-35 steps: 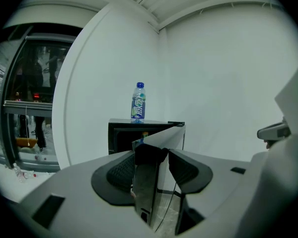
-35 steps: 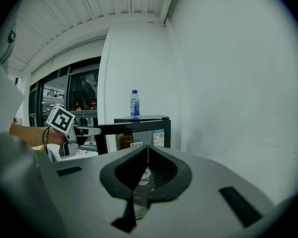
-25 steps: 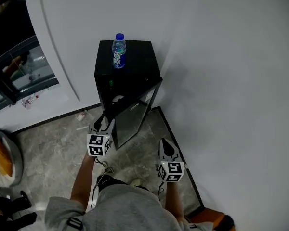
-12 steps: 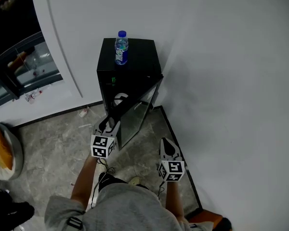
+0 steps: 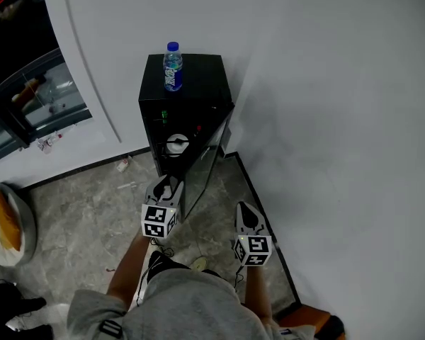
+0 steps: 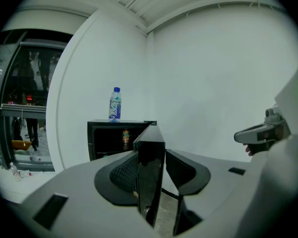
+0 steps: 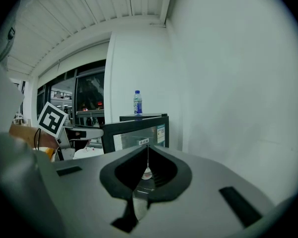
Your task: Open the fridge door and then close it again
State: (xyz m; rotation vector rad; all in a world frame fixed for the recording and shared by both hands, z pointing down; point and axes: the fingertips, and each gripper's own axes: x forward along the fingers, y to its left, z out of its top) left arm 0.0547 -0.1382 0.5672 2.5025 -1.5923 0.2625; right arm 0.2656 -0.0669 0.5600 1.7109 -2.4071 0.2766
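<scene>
**Head view:** A black fridge [image 5: 188,83] stands on the floor [image 5: 78,204] in the corner by the white wall [image 5: 326,119]. A bottle [image 5: 173,66] stands on top of it, left of the middle. The door [image 5: 202,165] hangs wide open and points at the person. The left tongs [image 5: 164,188] are at its free edge. The right tongs [image 5: 246,217] hang to the right, apart from the door.

**Left gripper view:** The left tongs have just been closing, and they pinch the door's edge between them. A can [image 6: 125,137] shows inside the fridge.

**Right gripper view:** The right tongs are shut tight with nothing in them. The door's front is ahead.
</scene>
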